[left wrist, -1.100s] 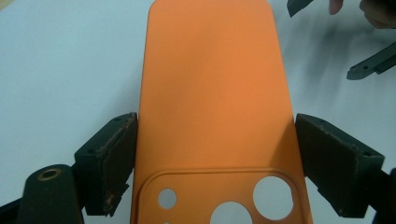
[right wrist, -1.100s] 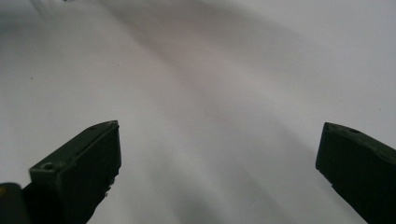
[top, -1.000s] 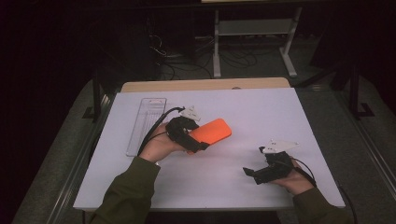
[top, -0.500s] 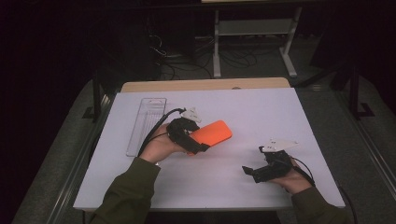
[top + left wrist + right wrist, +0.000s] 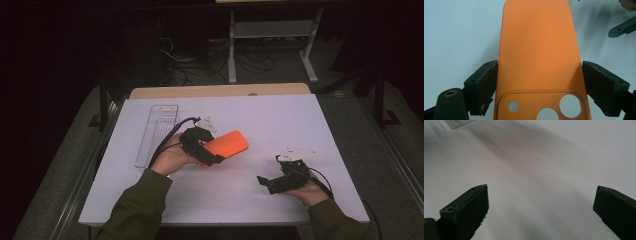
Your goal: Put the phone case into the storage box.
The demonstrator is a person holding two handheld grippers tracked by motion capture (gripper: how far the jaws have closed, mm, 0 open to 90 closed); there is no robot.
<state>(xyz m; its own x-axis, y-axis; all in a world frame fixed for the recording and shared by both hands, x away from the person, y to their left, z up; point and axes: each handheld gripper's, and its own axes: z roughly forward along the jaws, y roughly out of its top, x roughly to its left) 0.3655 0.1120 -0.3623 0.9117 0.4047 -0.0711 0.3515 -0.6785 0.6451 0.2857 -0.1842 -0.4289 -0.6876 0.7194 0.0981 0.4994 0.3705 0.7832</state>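
Orange phone case (image 5: 539, 57) sits clamped between the left tool (image 5: 539, 85) jaws, camera-cutout end nearest, long axis running straight ahead; right tool (image 5: 541, 207) gapes empty.

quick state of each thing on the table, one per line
orange phone case: clamped by its long sides, back with camera holes facing up
left hand-held gripper: shut on the case
right hand-held gripper: open, nothing between its jaws
clear tray: flat on the table, apparently empty

Bright lit table (image 5: 300, 120), dark surroundings, soft blurred shadows in close views.
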